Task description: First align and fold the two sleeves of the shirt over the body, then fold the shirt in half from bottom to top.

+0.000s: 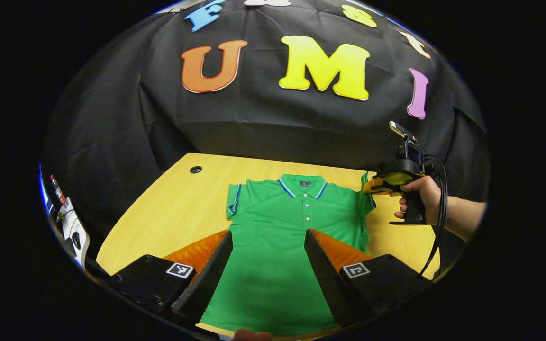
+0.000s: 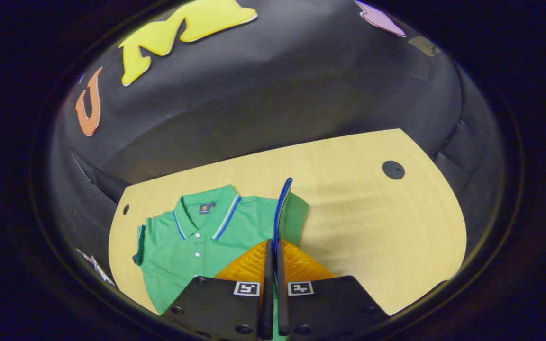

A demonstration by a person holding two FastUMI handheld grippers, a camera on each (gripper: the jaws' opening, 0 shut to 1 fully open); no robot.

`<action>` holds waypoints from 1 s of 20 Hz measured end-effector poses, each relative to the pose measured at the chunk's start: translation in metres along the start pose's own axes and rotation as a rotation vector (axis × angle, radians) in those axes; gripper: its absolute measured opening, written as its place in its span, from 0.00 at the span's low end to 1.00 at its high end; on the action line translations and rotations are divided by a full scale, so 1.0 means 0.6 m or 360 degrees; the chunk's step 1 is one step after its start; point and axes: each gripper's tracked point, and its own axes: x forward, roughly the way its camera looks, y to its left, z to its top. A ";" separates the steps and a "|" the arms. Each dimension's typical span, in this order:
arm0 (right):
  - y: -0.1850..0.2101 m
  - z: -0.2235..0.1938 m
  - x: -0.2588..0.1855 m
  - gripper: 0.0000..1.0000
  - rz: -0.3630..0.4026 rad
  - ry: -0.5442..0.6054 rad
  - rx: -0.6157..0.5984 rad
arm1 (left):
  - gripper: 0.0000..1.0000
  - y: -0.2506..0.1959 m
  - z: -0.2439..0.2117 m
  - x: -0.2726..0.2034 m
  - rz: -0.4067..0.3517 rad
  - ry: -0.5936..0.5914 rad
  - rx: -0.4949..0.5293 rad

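The right hand-held gripper (image 2: 273,246) is closed tight on the cuff of the shirt's right sleeve (image 2: 283,208), the trimmed edge standing up between its fingers. The left hand-held gripper (image 1: 268,237) hangs wide open and empty above the lower body of the green shirt (image 1: 277,237), which lies flat, collar away, on the wooden bench (image 1: 168,213). The other sleeve (image 1: 233,201) lies at the shoulder. To fold well, I would carry the pinched cuff inward and low across the chest, keeping the crease straight along the side seam, and release only once the fabric lies flat.
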 end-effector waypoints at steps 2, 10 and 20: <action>0.041 -0.014 0.018 0.06 0.0007 0.0024 -0.0012 | 0.98 0.034 -0.006 -0.012 0.0046 0.0004 -0.0012; 0.164 -0.075 0.095 0.06 0.0012 0.0134 -0.0148 | 0.98 0.147 -0.021 -0.041 0.0198 0.0004 -0.0117; 0.199 -0.098 0.088 0.90 -0.0014 0.0128 -0.0196 | 0.98 0.205 -0.019 -0.062 0.0226 -0.0023 -0.0188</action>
